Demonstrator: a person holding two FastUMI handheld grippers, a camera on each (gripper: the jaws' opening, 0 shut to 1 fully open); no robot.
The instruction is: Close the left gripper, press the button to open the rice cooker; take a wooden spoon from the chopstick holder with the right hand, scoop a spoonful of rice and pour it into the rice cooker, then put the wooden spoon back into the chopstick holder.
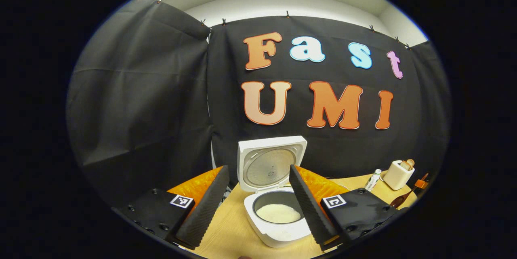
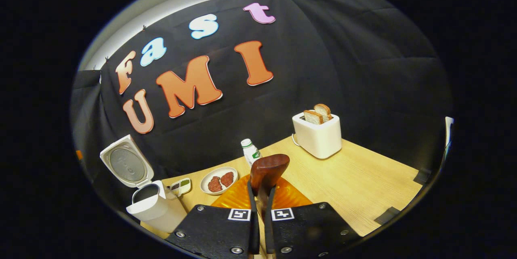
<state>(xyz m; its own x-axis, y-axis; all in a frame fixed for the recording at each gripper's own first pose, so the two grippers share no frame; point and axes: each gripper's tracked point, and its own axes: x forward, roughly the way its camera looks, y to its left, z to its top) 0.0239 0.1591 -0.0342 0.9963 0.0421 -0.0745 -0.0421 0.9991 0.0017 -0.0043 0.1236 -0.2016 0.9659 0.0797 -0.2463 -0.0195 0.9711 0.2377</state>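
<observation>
Wooden bench (image 2: 363, 178) carries the open rice cooker (image 1: 278, 210), rice already inside. Right claw (image 2: 261, 194) is clamped on the wooden spoon (image 2: 268, 168); keep it level. Left claw (image 1: 258, 206) hangs apart.

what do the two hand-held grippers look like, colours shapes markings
Both are black. The left hand-held gripper has two long fingers faced with ribbed black foam, on flat screwed plates, each bearing a square black-and-white marker. The right hand-held gripper has the same black plates, silver screws and two square markers beside its fingers.
</observation>
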